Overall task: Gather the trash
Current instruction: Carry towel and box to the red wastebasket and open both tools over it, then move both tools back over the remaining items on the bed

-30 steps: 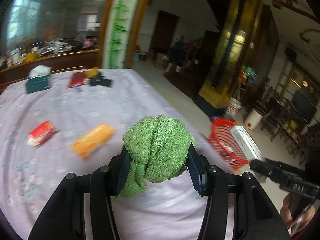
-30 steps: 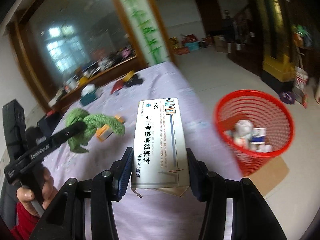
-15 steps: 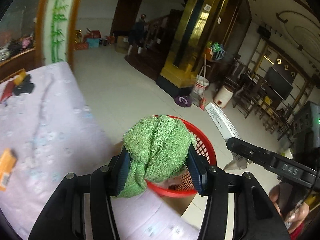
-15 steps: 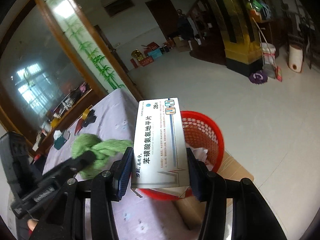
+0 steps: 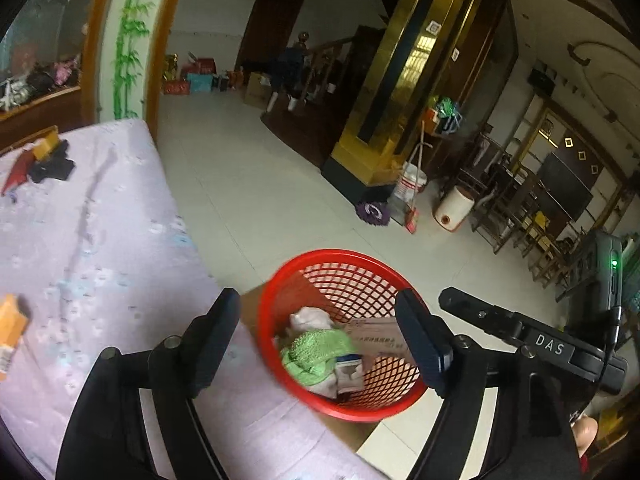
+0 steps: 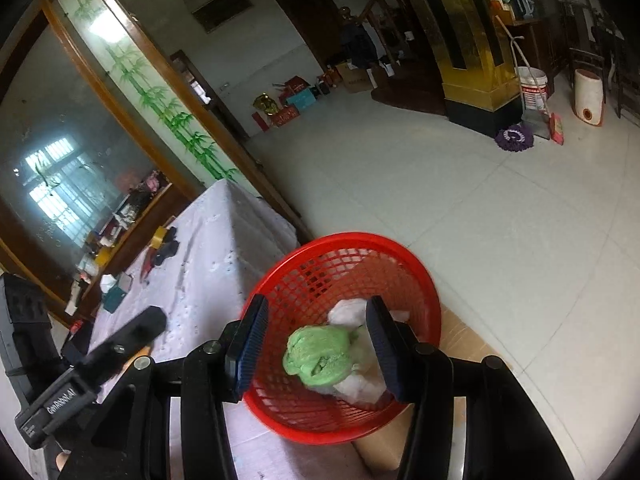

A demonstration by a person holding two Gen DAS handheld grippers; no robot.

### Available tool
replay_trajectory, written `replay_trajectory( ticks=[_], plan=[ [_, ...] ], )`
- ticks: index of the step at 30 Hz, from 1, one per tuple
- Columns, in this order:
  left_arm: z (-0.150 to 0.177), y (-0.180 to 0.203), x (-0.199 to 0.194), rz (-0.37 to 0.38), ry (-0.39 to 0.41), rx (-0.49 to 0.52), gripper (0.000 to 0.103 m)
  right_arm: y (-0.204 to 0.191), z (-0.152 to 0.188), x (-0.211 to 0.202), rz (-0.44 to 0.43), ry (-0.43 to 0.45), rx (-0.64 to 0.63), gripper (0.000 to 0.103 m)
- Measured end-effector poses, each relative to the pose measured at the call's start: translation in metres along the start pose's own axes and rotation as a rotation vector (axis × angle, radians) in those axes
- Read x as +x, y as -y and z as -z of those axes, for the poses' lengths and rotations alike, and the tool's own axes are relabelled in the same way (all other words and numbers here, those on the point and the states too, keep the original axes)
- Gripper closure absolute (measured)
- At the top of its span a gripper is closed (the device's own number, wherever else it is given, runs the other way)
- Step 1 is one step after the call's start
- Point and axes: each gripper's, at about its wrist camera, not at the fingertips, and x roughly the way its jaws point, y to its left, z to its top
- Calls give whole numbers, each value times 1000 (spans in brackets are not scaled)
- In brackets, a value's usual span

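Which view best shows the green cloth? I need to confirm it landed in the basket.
The right wrist view: the green cloth sits whole between open jaws, inside the red basket. The left wrist view shows it blurrier, among other trash.

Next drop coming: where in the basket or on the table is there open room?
Inside the red mesh basket, the far half toward the tiled floor is open; the near half is crowded by the green cloth wad, white crumpled paper and cardboard box. The lilac tablecloth is bare between the orange packet and the basket-side table edge.
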Motion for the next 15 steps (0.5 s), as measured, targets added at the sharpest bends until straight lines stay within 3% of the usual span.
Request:
replay_trajectory(
  ticks=[10,15],
  plan=[
    [24,-51,-69,-101,28,-22,25,-83,50,-2,-113,-59,-129,45],
    [34,-104,-108,-172,28,-70,25,-130,76,13,-148,-118,-212,44]
  ],
)
